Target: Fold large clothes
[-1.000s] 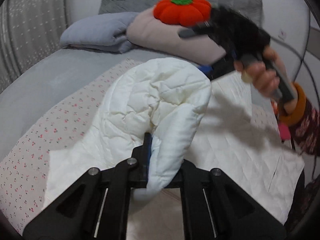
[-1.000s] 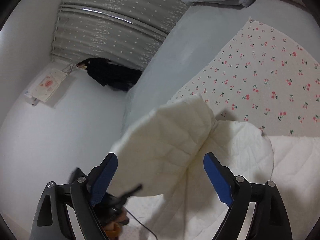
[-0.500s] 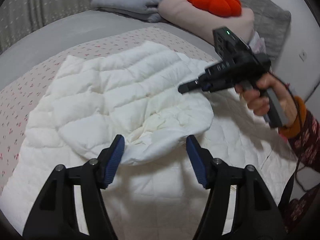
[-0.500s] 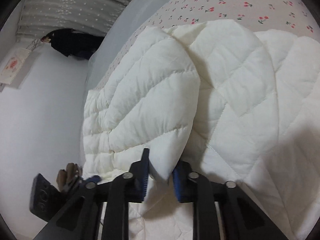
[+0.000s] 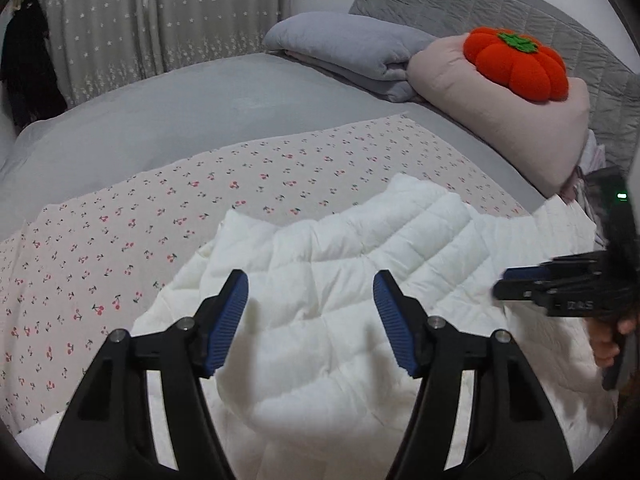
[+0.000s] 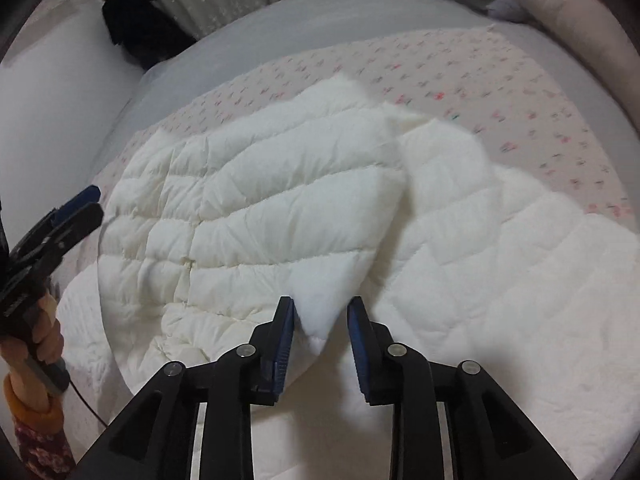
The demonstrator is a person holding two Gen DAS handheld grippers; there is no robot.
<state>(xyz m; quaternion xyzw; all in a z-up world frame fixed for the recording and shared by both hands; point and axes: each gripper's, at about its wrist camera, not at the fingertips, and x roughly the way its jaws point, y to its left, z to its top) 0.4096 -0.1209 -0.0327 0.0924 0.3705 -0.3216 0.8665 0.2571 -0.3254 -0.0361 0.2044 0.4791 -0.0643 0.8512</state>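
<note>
A white quilted padded garment (image 5: 340, 280) lies on the bed over a white quilted cover, with a padded flap folded across its body (image 6: 256, 208). My left gripper (image 5: 310, 320) is open and empty just above the garment. My right gripper (image 6: 322, 332) is partly open, its blue pads either side of the flap's corner, which sits loosely between them. The right gripper also shows at the right edge of the left wrist view (image 5: 560, 288). The left gripper shows at the left edge of the right wrist view (image 6: 52, 232).
A cherry-print sheet (image 5: 120, 240) lies across the grey bed (image 5: 180, 120). Folded grey blankets (image 5: 352, 52), a pink pillow (image 5: 500, 112) and an orange pumpkin cushion (image 5: 520, 64) sit at the head. A dark garment (image 6: 136, 28) hangs by the curtain.
My left gripper let go of the garment edge and drew back open. My right gripper took the flap's corner, carried it across the garment, and has now loosened around it.
</note>
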